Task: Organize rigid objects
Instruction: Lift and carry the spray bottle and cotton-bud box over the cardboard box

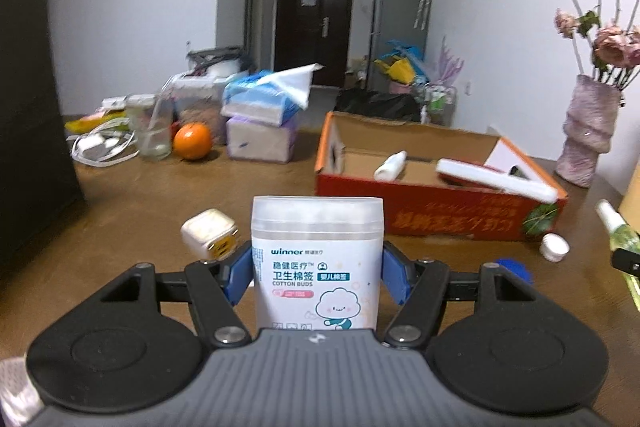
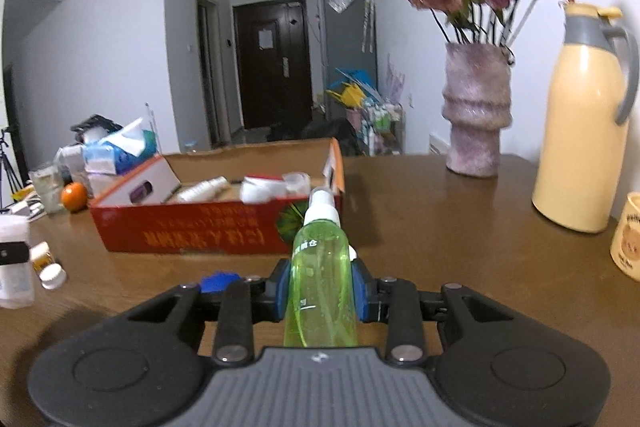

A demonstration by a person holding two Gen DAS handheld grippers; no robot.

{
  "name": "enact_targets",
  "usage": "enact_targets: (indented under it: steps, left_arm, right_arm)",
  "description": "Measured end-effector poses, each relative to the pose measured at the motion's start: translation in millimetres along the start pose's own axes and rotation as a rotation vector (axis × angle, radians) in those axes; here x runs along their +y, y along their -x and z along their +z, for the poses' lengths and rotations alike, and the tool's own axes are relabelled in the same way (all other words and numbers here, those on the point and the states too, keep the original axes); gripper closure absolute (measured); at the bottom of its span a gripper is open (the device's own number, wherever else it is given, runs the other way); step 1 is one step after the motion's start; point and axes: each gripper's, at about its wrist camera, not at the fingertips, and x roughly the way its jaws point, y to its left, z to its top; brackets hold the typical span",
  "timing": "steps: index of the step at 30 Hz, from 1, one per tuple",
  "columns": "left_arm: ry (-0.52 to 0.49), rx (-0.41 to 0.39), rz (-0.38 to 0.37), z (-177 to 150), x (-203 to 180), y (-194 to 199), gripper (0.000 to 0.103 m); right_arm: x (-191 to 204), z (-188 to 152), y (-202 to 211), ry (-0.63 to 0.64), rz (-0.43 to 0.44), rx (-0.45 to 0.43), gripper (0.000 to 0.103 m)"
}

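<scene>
We see the left gripper (image 1: 317, 273) clenched on a frosted, rounded-rectangular plastic cotton-bud box (image 1: 317, 259) (upright, above the brown wooden table (image 1: 132, 195)). The right gripper (image 2: 320, 291) grasps a translucent green spray bottle (image 2: 321, 281) before the red cardboard box (image 2: 192, 233) holding smooth white containers.

Upright cotton-bud box (image 1: 317, 263), green spray bottle (image 2: 321, 283)

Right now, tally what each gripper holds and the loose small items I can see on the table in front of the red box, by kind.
Cotton bud box, in left gripper: 1
Green spray bottle, in right gripper: 1
White charger plug: 1
White cap: 1
Blue cap: 1
Total: 5
</scene>
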Motion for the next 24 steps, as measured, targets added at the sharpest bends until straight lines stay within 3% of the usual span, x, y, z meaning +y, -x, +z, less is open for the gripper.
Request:
enact_targets:
  steps: [10,24]
  left_arm:
    - [-0.024,-0.039,-0.08,23.9,-37.5,-0.9,0.037]
    - [0.008,-0.07,-0.127,51.9,-61.7,-25.0,0.037]
  right_arm:
    - [21.8,22.5,-0.9,-0.002,0.054,-0.055,0.073]
    - [45.6,53.0,-30.1,-0.045,0.108,-0.099,0.073]
